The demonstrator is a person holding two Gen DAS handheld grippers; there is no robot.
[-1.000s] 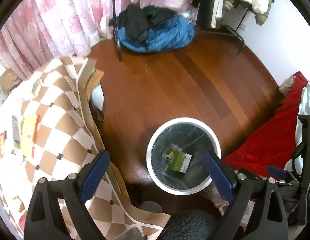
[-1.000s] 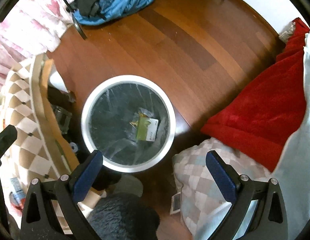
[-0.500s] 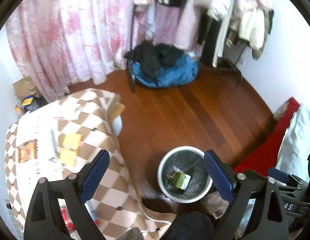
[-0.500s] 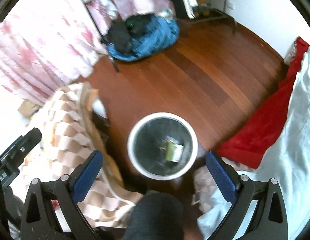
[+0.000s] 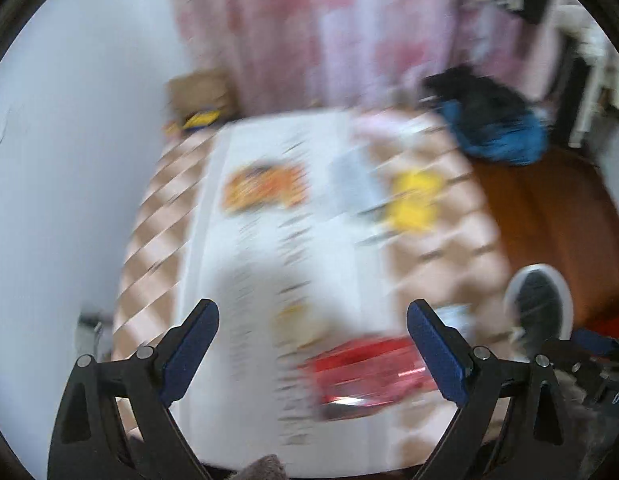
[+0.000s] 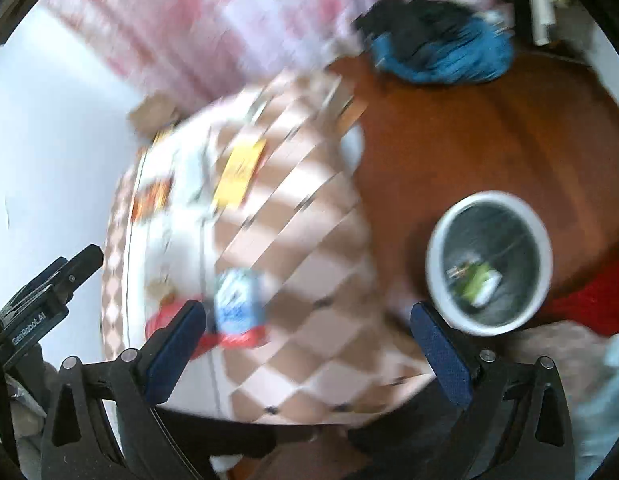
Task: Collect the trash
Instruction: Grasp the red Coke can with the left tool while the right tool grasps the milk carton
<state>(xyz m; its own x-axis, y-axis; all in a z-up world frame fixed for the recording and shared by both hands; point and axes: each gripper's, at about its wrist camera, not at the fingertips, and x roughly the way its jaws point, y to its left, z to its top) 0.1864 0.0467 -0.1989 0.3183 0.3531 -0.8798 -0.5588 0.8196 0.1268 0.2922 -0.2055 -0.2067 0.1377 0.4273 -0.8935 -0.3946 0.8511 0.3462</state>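
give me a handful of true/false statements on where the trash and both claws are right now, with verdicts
1. The left claw is open and holds nothing. True.
2. The round white-rimmed trash bin is empty. False: a green and white packet lies inside.
3. The bin stands on the brown wooden floor. True.
4. The right claw grips the yellow wrapper. False: it is open, and the wrapper lies on the checkered tablecloth.
5. A blurred red wrapper lies on the table near the left claw. True.

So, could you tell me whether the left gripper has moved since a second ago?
Yes. The left gripper has swung left, away from the trash bin, which now sits at the right edge of its view, and it now faces the checkered table.
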